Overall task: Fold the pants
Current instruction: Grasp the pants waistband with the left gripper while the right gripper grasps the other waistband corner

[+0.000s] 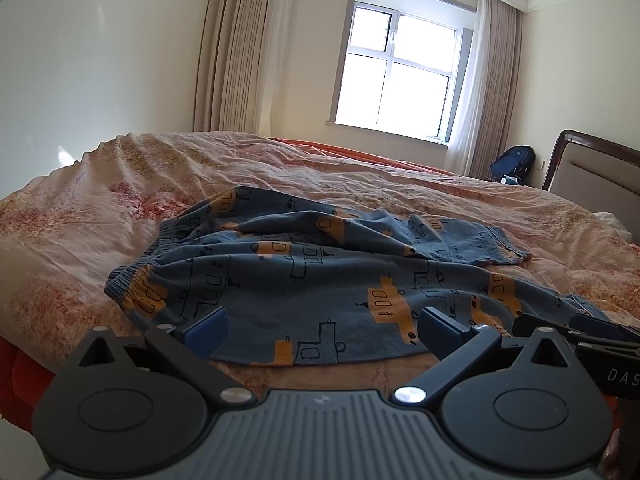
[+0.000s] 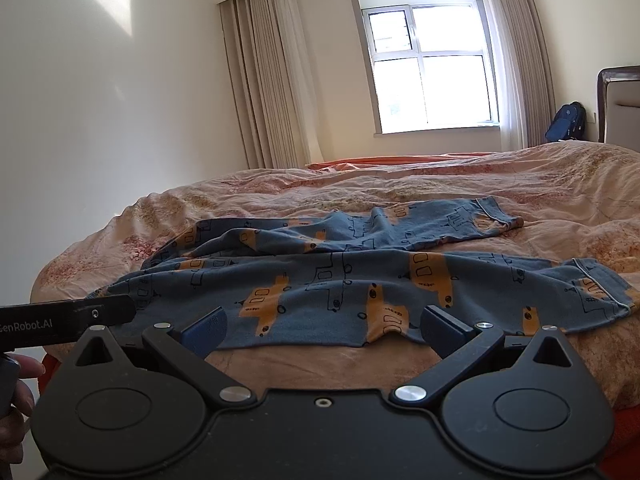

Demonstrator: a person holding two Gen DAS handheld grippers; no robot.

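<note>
Blue pants (image 1: 304, 280) with orange and outlined vehicle prints lie rumpled on the bed, waistband (image 1: 136, 276) at the left, legs running right. They also show in the right wrist view (image 2: 340, 280), with the leg cuffs (image 2: 600, 292) at the right. My left gripper (image 1: 320, 332) is open and empty, just before the pants' near edge toward the waist. My right gripper (image 2: 320, 330) is open and empty, before the near leg's edge. The right gripper's body shows at the right edge of the left wrist view (image 1: 592, 340); the left gripper's body shows at the left of the right wrist view (image 2: 68, 320).
The bed has a wrinkled pink floral cover (image 1: 120, 208) with an orange sheet below its near edge (image 2: 628, 428). A headboard (image 1: 600, 168) stands at the right. A blue backpack (image 1: 514, 162) sits on the floor under the curtained window (image 1: 396, 64).
</note>
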